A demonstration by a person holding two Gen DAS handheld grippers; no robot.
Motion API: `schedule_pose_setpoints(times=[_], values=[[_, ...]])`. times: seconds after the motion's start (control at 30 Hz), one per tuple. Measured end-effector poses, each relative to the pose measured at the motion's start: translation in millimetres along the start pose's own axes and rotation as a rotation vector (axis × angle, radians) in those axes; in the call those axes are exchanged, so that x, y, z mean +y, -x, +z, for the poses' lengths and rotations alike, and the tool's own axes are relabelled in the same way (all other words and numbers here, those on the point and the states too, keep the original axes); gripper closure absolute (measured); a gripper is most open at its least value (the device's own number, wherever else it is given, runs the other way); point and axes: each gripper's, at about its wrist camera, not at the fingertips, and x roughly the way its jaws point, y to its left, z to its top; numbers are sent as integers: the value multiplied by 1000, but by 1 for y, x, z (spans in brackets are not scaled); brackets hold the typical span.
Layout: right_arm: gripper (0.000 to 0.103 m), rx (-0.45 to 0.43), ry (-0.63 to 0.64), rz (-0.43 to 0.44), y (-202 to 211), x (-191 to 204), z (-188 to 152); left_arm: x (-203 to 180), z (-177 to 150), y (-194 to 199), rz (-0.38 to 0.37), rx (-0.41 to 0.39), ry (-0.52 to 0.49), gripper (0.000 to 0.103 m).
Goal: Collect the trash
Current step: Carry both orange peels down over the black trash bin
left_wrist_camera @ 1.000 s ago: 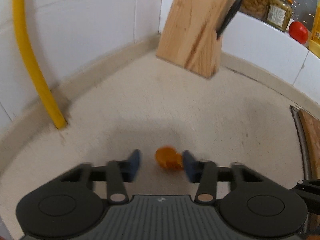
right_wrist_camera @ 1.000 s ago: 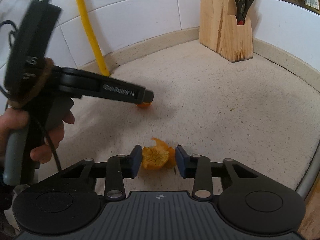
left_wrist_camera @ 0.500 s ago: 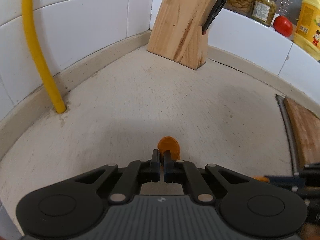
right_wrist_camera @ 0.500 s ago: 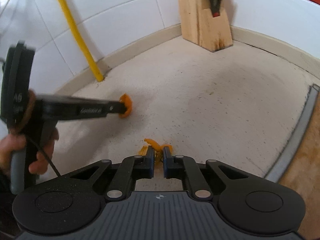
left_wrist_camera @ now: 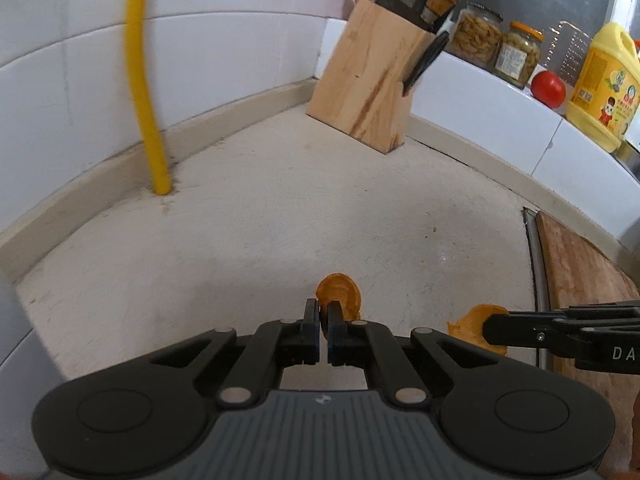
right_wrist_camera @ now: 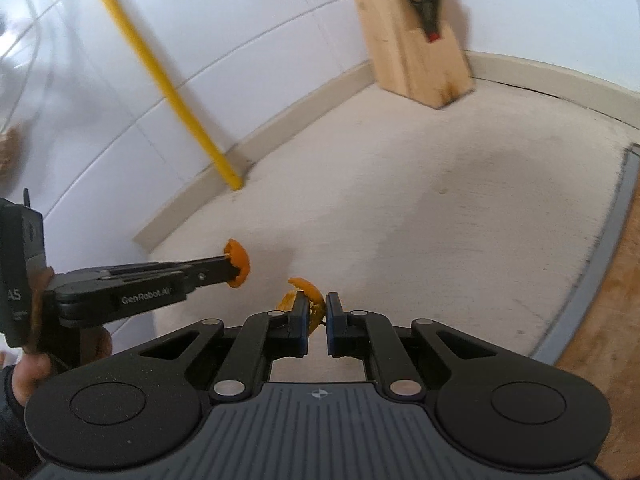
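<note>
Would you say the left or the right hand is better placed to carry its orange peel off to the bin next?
Neither clearly. The left hand-held gripper pinches one orange peel, the right hand-held gripper another peel, both lifted off the counter. No bin shows.

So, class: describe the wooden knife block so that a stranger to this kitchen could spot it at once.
Start at the speckled counter and follow it to the far corner where the white tiled walls meet. There stands the knife block, a pale, slanted wooden block. Unlike the jars on the ledge beside it, dark handles and scissors stick out of it.
</note>
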Motion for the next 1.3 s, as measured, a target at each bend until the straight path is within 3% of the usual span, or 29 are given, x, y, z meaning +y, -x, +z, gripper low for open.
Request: schedule_pose_setpoints(times=[0.33,0.8,1.3], values=[[91,21,104,107,-10,62,-7,30,-31,56,75,-50,61,102],[91,105,269,262,-48,163,-29,91,-86,134,256,-98,194,101],[91,234,369,312,-103,225,-62,140,-135,160,367,-62,323,101]])
